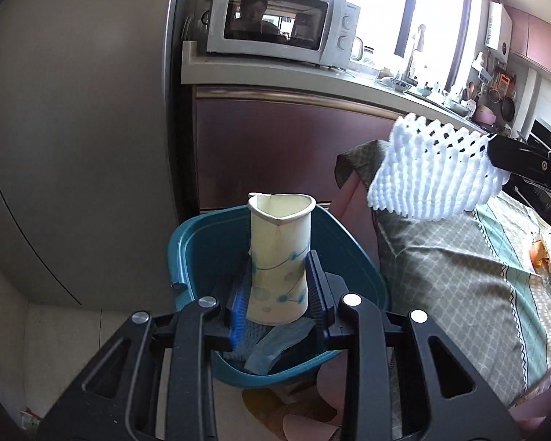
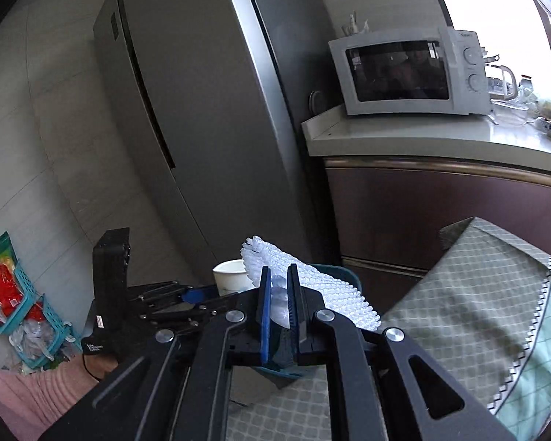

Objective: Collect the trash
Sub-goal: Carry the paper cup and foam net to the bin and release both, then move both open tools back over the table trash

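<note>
My left gripper (image 1: 277, 286) is shut on a squashed white paper cup (image 1: 277, 257) with a blue pattern, held upright over the teal bin (image 1: 187, 242). Blue and white scraps lie in the bin's bottom. My right gripper (image 2: 278, 294) is shut on a white foam fruit net (image 2: 312, 286), which sticks out to the upper left and lower right of the pads. In the left wrist view the foam net (image 1: 433, 176) hangs above the table's corner, to the right of the bin, with the right gripper's black body (image 1: 525, 161) behind it. The cup's rim (image 2: 229, 275) and the left gripper (image 2: 158, 301) show in the right wrist view.
A table with a green checked cloth (image 1: 459, 275) stands right of the bin, with food scraps (image 1: 547, 253) at its far side. A grey fridge (image 2: 202, 110), a maroon cabinet (image 1: 275, 139) and a microwave (image 1: 275, 18) are behind. A teal basket (image 2: 22, 316) hangs at the left.
</note>
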`<state>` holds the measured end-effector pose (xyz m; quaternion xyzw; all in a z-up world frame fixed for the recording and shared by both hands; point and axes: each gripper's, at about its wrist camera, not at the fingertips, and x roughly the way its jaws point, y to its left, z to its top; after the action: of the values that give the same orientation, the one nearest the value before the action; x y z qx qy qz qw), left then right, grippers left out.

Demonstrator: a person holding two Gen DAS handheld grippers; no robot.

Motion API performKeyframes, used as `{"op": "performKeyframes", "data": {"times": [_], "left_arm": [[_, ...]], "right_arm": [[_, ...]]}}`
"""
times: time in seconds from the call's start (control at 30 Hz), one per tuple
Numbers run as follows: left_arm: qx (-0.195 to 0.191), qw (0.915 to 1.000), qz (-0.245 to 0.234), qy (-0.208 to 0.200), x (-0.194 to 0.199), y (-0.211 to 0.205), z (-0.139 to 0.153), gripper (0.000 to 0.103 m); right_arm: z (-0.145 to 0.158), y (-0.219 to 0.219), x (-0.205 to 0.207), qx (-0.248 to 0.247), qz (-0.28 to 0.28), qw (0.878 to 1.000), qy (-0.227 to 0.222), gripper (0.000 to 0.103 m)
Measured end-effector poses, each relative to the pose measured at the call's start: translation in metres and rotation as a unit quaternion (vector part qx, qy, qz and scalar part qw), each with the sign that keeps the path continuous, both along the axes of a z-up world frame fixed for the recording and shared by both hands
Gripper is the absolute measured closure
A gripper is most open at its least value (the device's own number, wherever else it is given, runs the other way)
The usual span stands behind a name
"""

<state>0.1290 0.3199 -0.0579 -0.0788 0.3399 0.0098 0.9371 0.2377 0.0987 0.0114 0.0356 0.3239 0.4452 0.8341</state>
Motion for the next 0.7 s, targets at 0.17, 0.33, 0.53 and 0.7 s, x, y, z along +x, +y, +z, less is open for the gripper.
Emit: {"op": "performKeyframes", "data": {"times": [0.17,0.33,0.53,0.7], "left_arm": [[0.0,0.9997,0.001,0.023,0.011,0.004,-0.02,0.073],[-0.011,0.9989,0.005,0.046,0.026,0.011,-0.039,0.072],[-0.03,0.9973,0.012,0.065,0.042,0.016,-0.056,0.068],[-0.031,0.9978,0.013,0.058,0.037,0.009,-0.057,0.069]], "right_arm": [[-0.024,0.03,0.014,-0.009,0.011,0.999,0.038,0.096],[-0.055,0.05,0.03,-0.038,-0.005,0.996,0.08,0.093],[-0.065,0.052,0.029,-0.048,-0.02,0.994,0.091,0.09],[-0.06,0.04,0.021,-0.044,-0.028,0.995,0.079,0.085]]}}
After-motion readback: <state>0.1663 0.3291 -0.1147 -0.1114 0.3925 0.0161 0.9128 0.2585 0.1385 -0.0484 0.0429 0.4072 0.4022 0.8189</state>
